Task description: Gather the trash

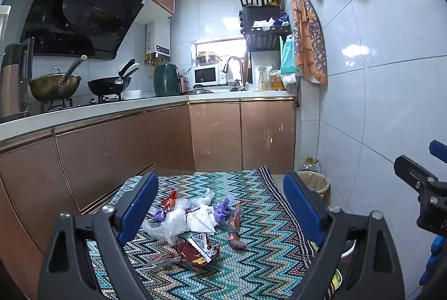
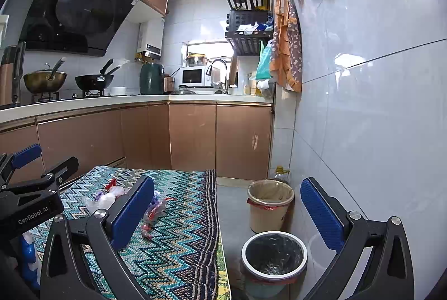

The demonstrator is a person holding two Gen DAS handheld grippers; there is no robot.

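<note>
Both grippers, left (image 1: 220, 205) and right (image 2: 227, 212), hover with jaws spread empty, the wrappers (image 1: 190, 219) untouched, apparently readying a first grab

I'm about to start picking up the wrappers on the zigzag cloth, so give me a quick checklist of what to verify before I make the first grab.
1. Left gripper open and empty: ok, jaws wide, nothing between them.
2. Right gripper open and empty: ok.
3. Trash reachable: ok, the wrapper pile lies loose on the cloth ahead of the left gripper.
4. Bin ready: ok, the black-lined bin stands open on the floor beside the table; the beige bin behind it is open too.
5. Bins' fill level: cannot tell.
6. Items hidden under the plastic: cannot tell.
</note>
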